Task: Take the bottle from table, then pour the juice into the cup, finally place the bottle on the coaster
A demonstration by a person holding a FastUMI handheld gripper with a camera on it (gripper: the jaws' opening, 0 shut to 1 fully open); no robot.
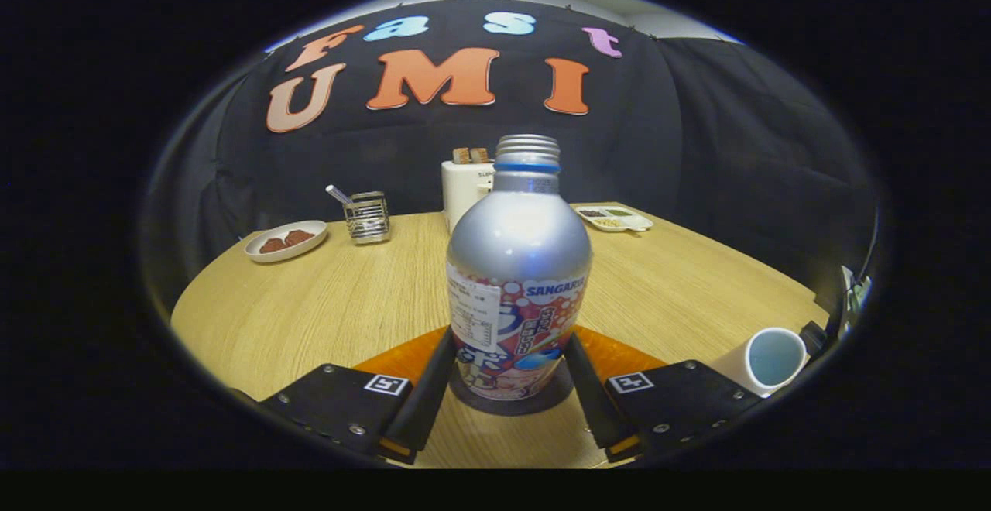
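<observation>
Bottle (pixel 517 279): upright, long axis vertical, between the fingers.
Tongs (pixel 507 379): pinching bottle's lower body, both sides.
Cup (pixel 766 360): right of the tongs.

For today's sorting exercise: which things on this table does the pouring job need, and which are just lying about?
Needed for the job:
bottle, between the fingers of the gripper
cup
coaster, under the bottle

Just lying about:
toaster
plate of food
wire holder
divided tray
</observation>
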